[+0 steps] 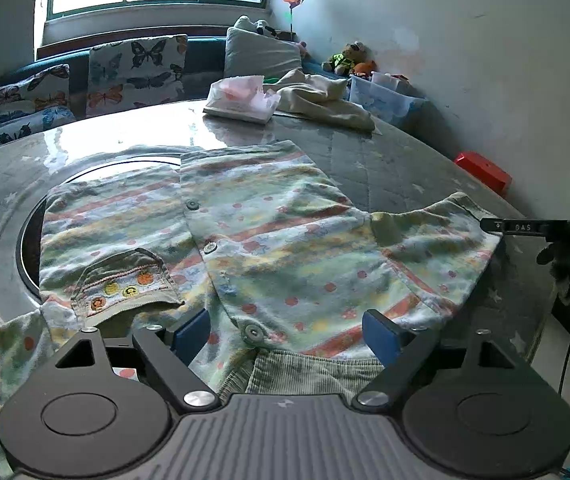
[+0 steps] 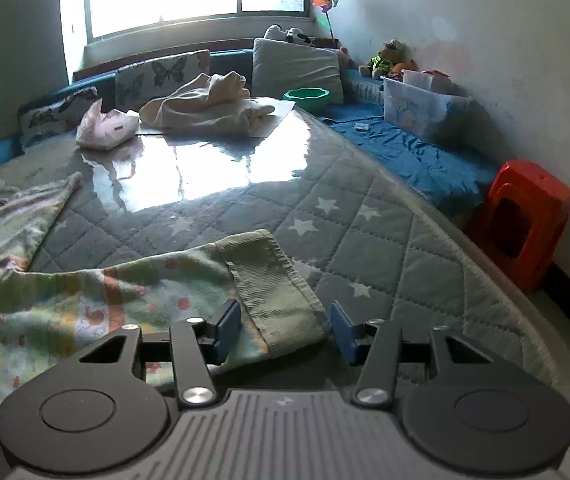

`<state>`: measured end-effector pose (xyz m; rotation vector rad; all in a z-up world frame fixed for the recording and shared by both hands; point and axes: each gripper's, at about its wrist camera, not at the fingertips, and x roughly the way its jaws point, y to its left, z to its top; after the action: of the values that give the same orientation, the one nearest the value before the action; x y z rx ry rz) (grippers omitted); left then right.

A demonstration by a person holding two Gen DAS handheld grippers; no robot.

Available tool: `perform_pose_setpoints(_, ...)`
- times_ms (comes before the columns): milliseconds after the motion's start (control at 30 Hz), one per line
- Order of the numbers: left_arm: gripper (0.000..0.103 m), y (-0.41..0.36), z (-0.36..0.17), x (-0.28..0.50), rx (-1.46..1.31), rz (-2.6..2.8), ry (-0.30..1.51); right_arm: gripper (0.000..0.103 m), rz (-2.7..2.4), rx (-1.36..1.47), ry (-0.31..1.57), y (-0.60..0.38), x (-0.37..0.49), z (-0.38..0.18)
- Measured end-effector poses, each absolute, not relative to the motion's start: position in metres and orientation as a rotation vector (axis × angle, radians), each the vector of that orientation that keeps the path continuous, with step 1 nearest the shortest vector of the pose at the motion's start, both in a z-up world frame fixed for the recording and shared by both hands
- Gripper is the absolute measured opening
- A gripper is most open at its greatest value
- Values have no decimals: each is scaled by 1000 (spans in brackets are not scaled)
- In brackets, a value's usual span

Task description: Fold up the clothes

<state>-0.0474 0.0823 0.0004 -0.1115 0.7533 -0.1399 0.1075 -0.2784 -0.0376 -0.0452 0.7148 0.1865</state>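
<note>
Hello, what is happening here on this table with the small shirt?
A person holding tongs in each hand is folding a child's striped shirt spread on the quilted table. The left tongs stand open over the collar end, gripping nothing. The right tongs are at the sleeve cuff, which lies between the pads, not yet pinched. No fold is made yet.

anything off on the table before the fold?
Nothing damaged or spilled. The jacket lies open, slightly rumpled, one sleeve stretched out toward the table edge. A cream garment sits crumpled at the far side, unfolded.
</note>
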Motion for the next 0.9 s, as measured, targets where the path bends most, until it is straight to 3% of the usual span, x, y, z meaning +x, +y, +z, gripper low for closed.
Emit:
perform_pose_setpoints(67, 85, 81, 0, -48, -111, -141, 755, 20, 216, -27, 720, -278, 106, -36)
perform_pose_setpoints(133, 85, 81, 0, -48, -114, -139, 753, 11, 242, 1, 723, -277, 104, -32)
perform_pose_setpoints(400, 85, 90, 0, -54, -137, -108, 741, 9, 454, 79, 622, -246, 83, 17)
perform_pose_setpoints(633, 86, 107, 1, -69, -176, -77, 715, 9, 725, 62, 581, -169, 71, 66)
perform_pose_setpoints(900, 87, 131, 2, -87, -225, -31, 684, 9, 972, 11, 591, -72, 53, 83)
